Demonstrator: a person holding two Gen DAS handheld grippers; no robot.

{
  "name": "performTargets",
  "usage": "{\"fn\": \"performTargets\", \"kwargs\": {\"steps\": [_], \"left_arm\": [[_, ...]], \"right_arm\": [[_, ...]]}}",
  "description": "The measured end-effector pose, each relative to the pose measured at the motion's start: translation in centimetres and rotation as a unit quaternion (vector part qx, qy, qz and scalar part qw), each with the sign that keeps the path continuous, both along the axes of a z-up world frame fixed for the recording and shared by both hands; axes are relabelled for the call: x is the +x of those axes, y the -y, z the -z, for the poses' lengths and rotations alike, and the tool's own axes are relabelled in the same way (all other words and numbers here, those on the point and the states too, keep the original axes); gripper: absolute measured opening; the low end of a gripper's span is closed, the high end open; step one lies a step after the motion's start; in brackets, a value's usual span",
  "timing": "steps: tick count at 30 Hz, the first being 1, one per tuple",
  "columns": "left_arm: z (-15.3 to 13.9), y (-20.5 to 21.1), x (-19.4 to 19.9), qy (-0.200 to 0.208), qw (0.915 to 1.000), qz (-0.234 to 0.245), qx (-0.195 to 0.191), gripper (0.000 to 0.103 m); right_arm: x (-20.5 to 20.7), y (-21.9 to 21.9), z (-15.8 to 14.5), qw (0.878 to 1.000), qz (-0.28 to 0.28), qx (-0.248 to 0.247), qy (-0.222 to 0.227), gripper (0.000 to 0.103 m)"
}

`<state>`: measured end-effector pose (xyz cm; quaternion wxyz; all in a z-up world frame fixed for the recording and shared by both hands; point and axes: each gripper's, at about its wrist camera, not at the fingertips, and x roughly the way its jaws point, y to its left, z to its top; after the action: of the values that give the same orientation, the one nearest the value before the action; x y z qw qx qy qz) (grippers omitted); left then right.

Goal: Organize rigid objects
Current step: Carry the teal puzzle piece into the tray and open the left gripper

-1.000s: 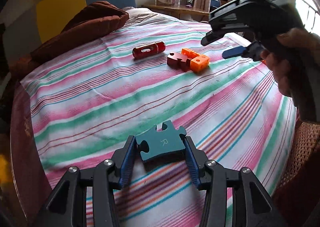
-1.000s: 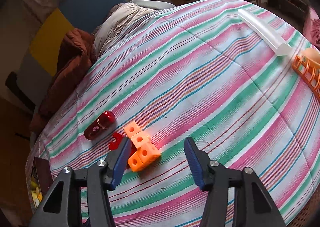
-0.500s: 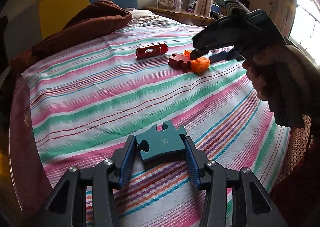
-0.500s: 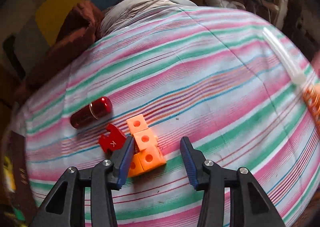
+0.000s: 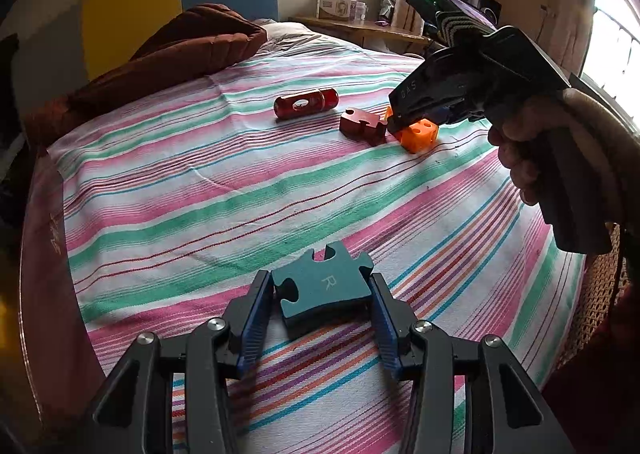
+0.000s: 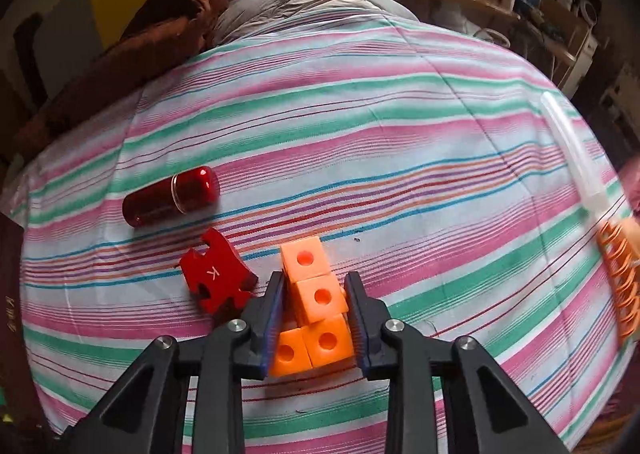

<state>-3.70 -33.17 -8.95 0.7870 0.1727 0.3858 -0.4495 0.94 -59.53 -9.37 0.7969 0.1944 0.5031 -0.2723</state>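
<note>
Left wrist view: my left gripper (image 5: 322,290) clamps the teal puzzle piece (image 5: 323,286) marked "R". My right gripper (image 6: 316,304) has narrowed around the orange cubes (image 6: 314,318); whether it touches them is unclear. Beside them lies a red piece (image 6: 216,278) marked "K".

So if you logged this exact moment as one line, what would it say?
left tool: shut on teal puzzle piece | right tool: around orange cube cluster | red puzzle piece, red capsule: on bed

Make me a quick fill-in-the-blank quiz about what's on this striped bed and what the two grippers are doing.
The left gripper is shut on a teal puzzle piece marked with the letter ____.
The red puzzle piece carries the letter ____.
The right gripper flanks linked cubes coloured ____.
The dark red capsule lies on its ____.

Missing words: R, K, orange, side
</note>
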Motion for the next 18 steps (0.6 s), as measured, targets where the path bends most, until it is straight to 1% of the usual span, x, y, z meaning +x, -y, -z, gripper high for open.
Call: {"fn": "performTargets", "kwargs": {"steps": [5, 12, 18], "left_arm": [[0.0, 0.0, -0.1, 0.005, 1.0000, 0.000, 0.002, 0.049], [-0.1, 0.2, -0.2, 0.010, 0.9999, 0.002, 0.009, 0.049], [-0.2, 0.4, -0.1, 0.007, 0.9998, -0.005, 0.016, 0.048]], "right_arm": [[0.2, 0.2, 0.5, 1.000, -0.006, -0.005, -0.002, 0.031], [-0.1, -0.2, 0.1, 1.000, -0.002, -0.005, -0.004, 0.031], [0.5, -0.9, 0.1, 0.999, -0.016, -0.024, -0.021, 0.031]]}}
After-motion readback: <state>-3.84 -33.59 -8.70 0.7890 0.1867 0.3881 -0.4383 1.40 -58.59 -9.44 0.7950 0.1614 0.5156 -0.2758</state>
